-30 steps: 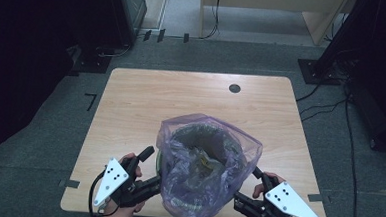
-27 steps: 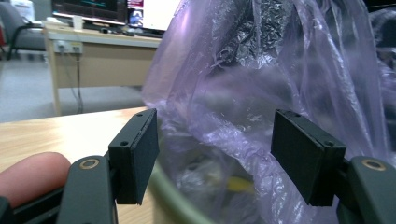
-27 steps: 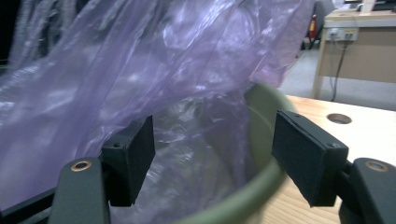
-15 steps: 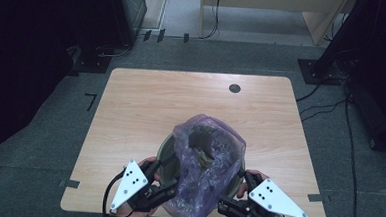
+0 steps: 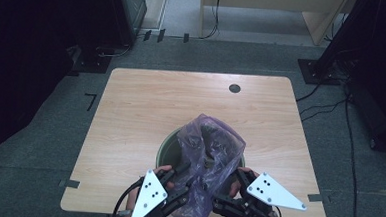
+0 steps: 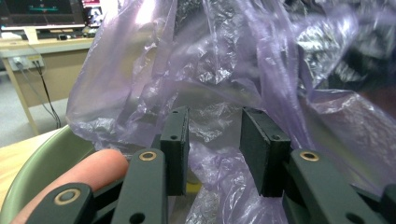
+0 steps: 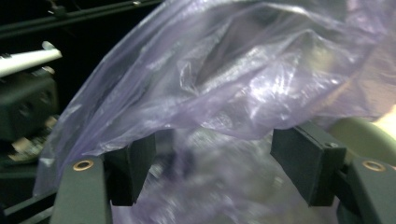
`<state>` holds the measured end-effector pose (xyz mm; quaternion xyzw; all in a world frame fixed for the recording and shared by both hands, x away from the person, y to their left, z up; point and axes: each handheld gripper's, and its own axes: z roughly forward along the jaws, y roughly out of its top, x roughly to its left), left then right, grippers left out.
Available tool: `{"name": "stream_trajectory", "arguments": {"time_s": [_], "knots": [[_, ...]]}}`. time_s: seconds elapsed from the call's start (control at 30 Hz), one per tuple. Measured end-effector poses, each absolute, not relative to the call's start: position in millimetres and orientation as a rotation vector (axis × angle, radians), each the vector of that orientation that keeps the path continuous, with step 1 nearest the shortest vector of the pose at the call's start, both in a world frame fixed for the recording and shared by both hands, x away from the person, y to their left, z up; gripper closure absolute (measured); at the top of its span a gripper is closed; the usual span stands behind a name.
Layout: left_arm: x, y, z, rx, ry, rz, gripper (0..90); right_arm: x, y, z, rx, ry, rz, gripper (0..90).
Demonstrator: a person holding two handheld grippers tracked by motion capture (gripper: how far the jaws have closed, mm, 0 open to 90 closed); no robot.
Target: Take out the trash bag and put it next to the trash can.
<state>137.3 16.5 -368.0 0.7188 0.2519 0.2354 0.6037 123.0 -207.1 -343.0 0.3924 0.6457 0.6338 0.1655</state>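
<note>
A crumpled translucent purple plastic bag [image 5: 211, 149] stands in a round green bin [image 5: 166, 142] at the table's near edge, its top gathered into a peak. My left gripper [image 5: 179, 185] is at the bag's near-left side. In the left gripper view it [image 6: 215, 149] is part open, with bag film [image 6: 210, 60] lying in the gap, and a fingertip [image 6: 88, 170] rests by the bin rim [image 6: 46, 163]. My right gripper [image 5: 223, 202] is at the bag's near-right side. Its jaws [image 7: 212, 168] stand wide open around loose bag film [image 7: 233, 79].
The wooden table [image 5: 146, 111] has a small round cable hole [image 5: 234, 88] at the far right. Dark equipment and cables stand on the floor beyond the table. The left gripper's body [image 7: 25, 107] sits at the left in the right gripper view.
The bag's mouth, spread wide over the bin a second ago, has been drawn in to a narrow peak. Both grippers moved inward toward each other at the bag's near side.
</note>
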Motion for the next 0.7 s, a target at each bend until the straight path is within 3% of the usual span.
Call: {"name": "stream_trajectory", "arguments": {"time_s": [0.1,0.13,0.17,0.2,0.23,0.27,0.3,0.47,0.7], "knots": [[135,14,-369,1.673,0.551,0.554,60.6,126,-201,-340,1.130,1.881,1.814,32.2],[134,14,-369,1.677,0.540,0.559,60.0,127,-198,-340,1.138,1.903,1.802,36.9],[134,14,-369,1.677,0.534,0.557,58.5,130,-192,-341,1.148,1.935,1.731,58.8],[134,15,-369,1.673,0.534,0.554,57.6,131,-190,-342,1.155,1.932,1.700,71.6],[135,16,-369,1.673,0.535,0.556,57.6,131,-190,-342,1.155,1.932,1.700,71.6],[135,17,-370,1.669,0.544,0.567,55.2,131,-190,-343,1.166,1.920,1.701,84.0],[136,20,-370,1.652,0.564,0.576,50.8,132,-191,-343,1.177,1.908,1.696,90.0],[147,39,-372,1.586,0.687,0.539,36.4,132,-202,-340,1.192,1.802,1.683,90.0],[155,66,-369,1.503,0.778,0.542,29.9,127,-208,-336,1.131,1.687,1.657,90.0]]}}
